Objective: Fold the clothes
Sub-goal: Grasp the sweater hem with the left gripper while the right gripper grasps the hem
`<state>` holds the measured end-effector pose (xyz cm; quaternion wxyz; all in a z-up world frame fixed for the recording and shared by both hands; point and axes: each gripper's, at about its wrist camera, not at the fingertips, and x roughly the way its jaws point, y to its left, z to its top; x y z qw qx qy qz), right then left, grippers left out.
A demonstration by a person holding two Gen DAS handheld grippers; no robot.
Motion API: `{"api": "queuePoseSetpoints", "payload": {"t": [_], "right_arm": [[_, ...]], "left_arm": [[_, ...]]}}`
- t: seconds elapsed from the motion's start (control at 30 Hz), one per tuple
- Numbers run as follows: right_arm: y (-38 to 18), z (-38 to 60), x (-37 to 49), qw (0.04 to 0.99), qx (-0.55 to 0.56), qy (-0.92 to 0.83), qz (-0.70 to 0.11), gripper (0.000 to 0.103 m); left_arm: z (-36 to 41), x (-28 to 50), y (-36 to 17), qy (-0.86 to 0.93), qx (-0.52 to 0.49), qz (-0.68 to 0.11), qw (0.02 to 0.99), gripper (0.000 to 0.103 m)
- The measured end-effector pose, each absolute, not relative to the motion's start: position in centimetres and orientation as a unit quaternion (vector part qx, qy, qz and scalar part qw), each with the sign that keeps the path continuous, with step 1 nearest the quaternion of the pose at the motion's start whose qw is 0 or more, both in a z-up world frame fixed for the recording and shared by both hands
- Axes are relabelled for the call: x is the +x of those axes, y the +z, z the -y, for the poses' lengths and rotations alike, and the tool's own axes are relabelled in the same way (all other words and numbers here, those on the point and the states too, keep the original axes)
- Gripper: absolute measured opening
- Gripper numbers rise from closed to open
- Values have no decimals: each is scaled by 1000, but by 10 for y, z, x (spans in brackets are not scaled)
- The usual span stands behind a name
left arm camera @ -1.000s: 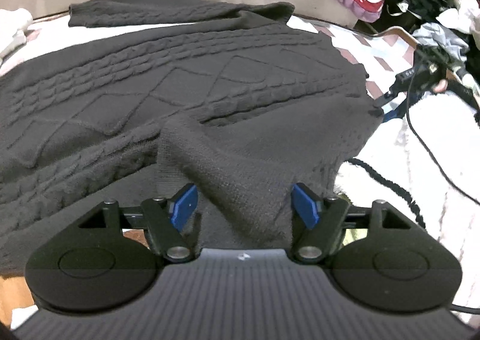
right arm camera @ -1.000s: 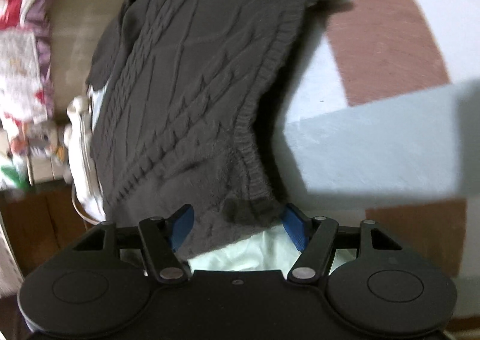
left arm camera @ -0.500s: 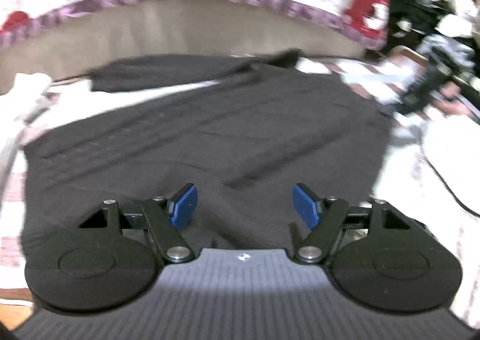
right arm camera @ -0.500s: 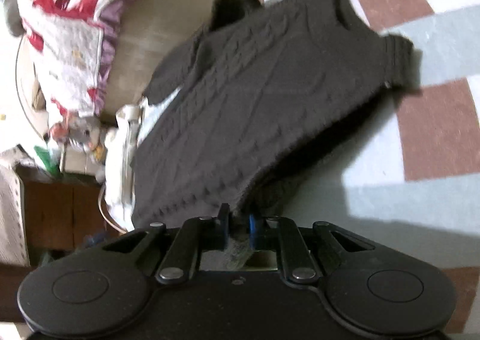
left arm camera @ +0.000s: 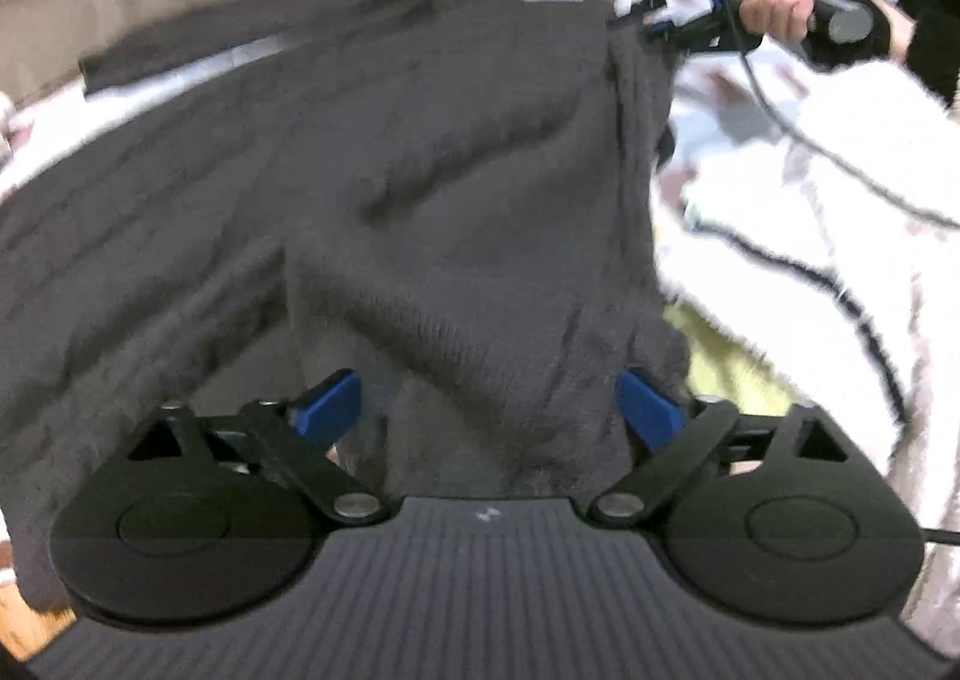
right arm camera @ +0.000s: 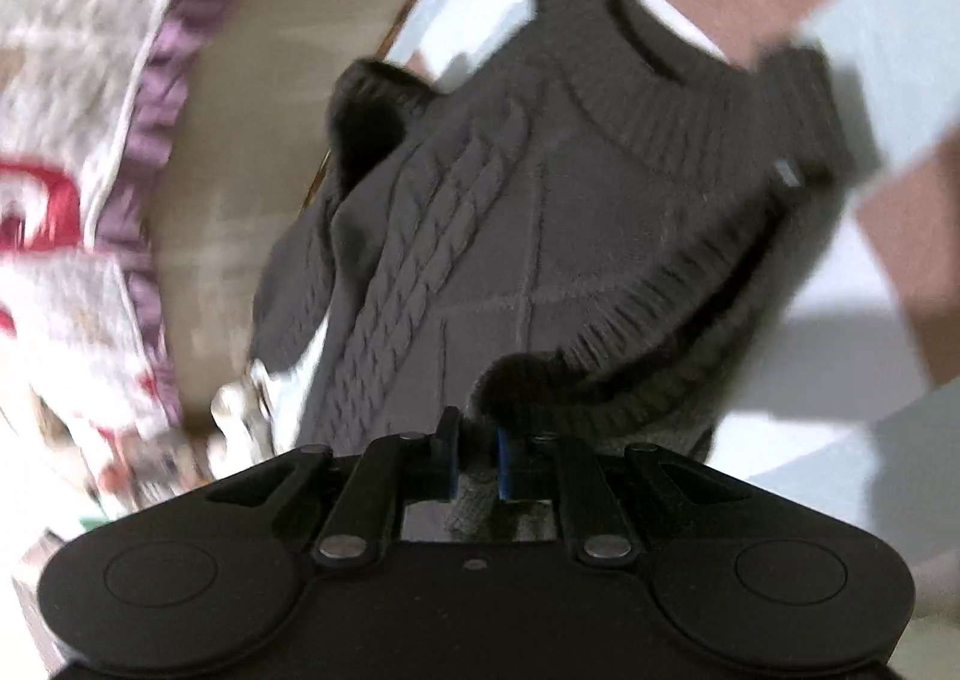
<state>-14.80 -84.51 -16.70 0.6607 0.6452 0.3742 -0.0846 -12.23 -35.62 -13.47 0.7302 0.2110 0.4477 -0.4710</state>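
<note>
A dark grey cable-knit sweater [left arm camera: 372,152] lies spread on the bed, neck away from me in the right wrist view [right arm camera: 540,236]. My left gripper [left arm camera: 489,410] is open, its blue pads wide apart, with a raised fold of the sweater's hem between them. My right gripper [right arm camera: 477,461] is shut on the sweater's ribbed hem corner and lifts it off the bed. In the left wrist view the right gripper [left arm camera: 690,20] shows at the sweater's far right edge, held by a hand.
A checked brown, white and pale blue bedsheet [right arm camera: 870,236] lies under the sweater. A quilt with purple trim and red prints [right arm camera: 78,152] is at the left. A fluffy white garment [left arm camera: 810,236] and a cable [left arm camera: 798,134] lie to the right.
The right gripper shut on the hem corner and has lifted it, turning toward the neck. The left gripper stayed open, and a fold of the sweater rose between its pads.
</note>
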Motion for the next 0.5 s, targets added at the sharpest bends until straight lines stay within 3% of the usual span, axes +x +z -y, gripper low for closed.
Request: {"api": "queuePoseSetpoints", "payload": {"t": [0.13, 0.17, 0.2, 0.27, 0.5], "right_arm": [[-203, 844, -167, 600, 711, -105, -352, 15], [-204, 849, -175, 594, 727, -107, -328, 15], [-205, 852, -182, 589, 737, -113, -310, 15], [-208, 854, -192, 581, 750, -128, -288, 15], [-198, 855, -194, 603, 729, -150, -289, 14]], "left_arm": [[358, -118, -149, -458, 216, -466, 726, 95], [356, -117, -151, -462, 204, -471, 724, 76], [355, -116, -151, -467, 195, -473, 721, 45], [353, -116, -149, -475, 186, -469, 721, 18], [346, -104, -114, -447, 153, -404, 783, 11]]}}
